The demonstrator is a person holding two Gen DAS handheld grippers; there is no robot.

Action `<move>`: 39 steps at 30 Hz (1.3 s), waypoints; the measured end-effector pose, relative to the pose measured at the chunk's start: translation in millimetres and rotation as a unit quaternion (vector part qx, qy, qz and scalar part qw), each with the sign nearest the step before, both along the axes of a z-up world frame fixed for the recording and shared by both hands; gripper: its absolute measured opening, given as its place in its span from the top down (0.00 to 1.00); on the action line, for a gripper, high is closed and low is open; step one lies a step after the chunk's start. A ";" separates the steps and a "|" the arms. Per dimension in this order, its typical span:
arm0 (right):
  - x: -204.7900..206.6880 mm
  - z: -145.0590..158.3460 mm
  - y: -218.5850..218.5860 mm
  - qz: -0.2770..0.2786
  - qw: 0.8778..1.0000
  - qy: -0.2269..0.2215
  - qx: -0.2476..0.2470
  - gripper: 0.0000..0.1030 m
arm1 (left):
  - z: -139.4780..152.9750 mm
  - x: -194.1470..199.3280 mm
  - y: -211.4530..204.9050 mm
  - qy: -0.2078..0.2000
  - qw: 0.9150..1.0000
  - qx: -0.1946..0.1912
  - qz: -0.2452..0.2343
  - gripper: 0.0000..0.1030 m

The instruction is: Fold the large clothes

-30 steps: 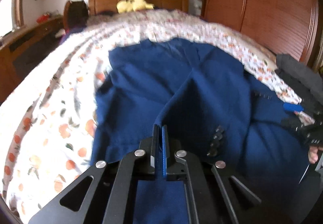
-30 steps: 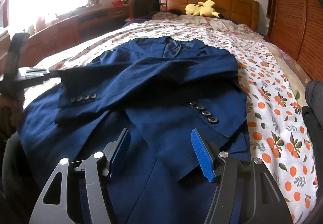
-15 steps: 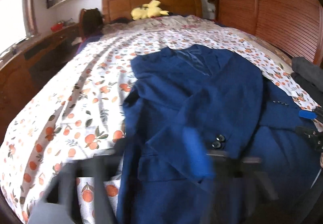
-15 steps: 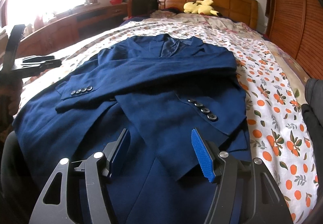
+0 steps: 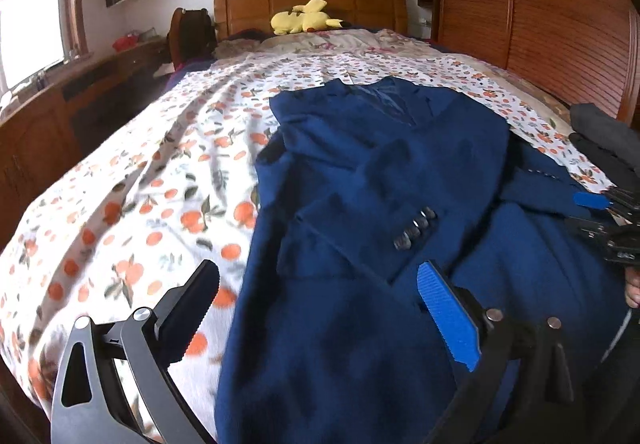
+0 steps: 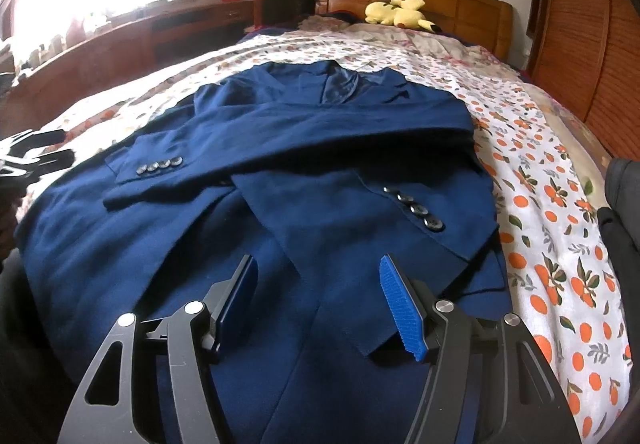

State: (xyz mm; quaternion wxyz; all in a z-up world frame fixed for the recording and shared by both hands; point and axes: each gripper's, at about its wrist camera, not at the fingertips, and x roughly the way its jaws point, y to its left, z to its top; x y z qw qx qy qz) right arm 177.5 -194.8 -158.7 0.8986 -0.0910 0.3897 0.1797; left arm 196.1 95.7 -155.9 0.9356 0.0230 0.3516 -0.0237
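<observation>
Both tongs wide and empty over the blue jacket [image 6: 320, 180] on the bed [image 5: 140, 180].

My left tongs [image 5: 320, 308] straddle the jacket's left edge; my right tongs [image 6: 320, 308] hover over its hem. I judge a shallow pinch could snag one layer only and drag the crossed sleeves [image 6: 280, 132] askew.

Navy jacket [image 5: 380, 180] on floral bedsheet [image 5: 160, 172], left gripper [image 5: 320, 308] jaws apart, empty
</observation>
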 end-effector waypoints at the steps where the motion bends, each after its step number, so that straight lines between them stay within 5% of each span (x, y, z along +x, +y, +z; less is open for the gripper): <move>1: -0.7 -0.7 -0.2 -0.002 1.000 0.000 -0.002 0.41 | -0.7 -5.9 0.2 -0.001 1.000 -0.005 0.000 0.03; 13: -29.0 -0.7 -32.1 -0.050 0.999 -0.005 -0.019 0.35 | -7.9 -48.1 8.6 0.002 1.000 -0.024 -0.005 0.03; 24: -65.9 5.5 -93.9 -0.093 0.995 0.013 -0.034 0.35 | -23.9 -59.5 36.7 0.021 1.000 -0.004 0.019 0.03; 27: -69.9 3.7 -100.0 -0.097 0.995 0.024 -0.030 0.44 | -27.6 -60.5 43.2 0.026 0.999 -0.001 0.024 0.03; 29: -72.8 2.9 -96.9 -0.088 0.995 0.031 -0.022 0.69 | -29.8 -61.8 45.4 0.029 0.999 -0.002 0.024 0.03; 39: -65.9 -3.0 -86.6 -0.103 0.993 0.051 -0.033 0.66 | -41.1 -79.5 51.8 0.037 0.999 -0.017 0.016 0.06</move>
